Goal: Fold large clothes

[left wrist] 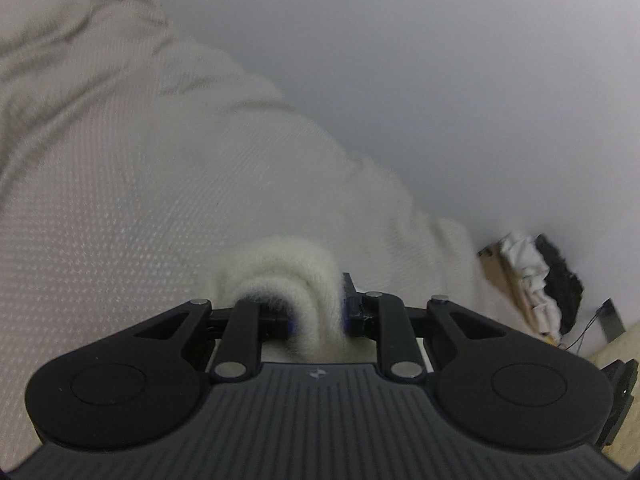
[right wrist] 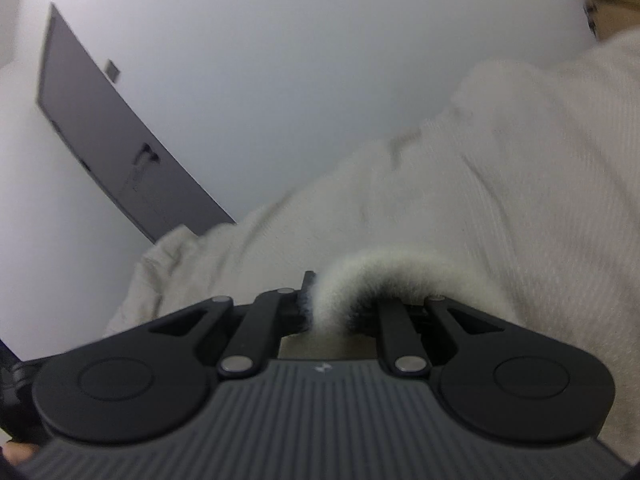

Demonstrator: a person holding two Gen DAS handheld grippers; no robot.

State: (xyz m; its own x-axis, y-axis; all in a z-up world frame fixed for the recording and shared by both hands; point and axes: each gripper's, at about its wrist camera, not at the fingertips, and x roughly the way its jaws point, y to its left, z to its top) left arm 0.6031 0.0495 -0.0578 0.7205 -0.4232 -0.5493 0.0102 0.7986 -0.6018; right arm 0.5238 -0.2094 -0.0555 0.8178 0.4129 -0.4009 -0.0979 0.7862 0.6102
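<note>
The left tool (left wrist: 318, 312) was clamped on a bunched fold of a cream knitted garment (left wrist: 132, 184), the fuzzy edge of the cloth humped up between its closed fingers. The right tool (right wrist: 330, 312) gripped the same garment (right wrist: 500, 184) in the same way, a thick furry roll of fabric arching out of its closed fingers. Both views were tilted, and no counter could be seen under the cloth; I could not tell what, if anything, carried it.

From the left tool the garment spread away to the left and up in soft wrinkles, its textured weave plain near the lens and blurred farther off. From the right tool it ran off to the right and upward, with a ribbed weave and a loose edge falling away to the left.

Beyond the cloth stood a plain pale grey wall (left wrist: 440, 80) that filled most of both views. In the left view, low on the right and far off, a heap of white cloth (left wrist: 528, 280) and something black (left wrist: 562, 280) lay on a tan box-like thing (left wrist: 496, 260), too small to make out well. In the right view a dark grey door (right wrist: 120, 148) with a handle (right wrist: 146, 154) stood in the wall at the left, leaning in the tilted picture.
</note>
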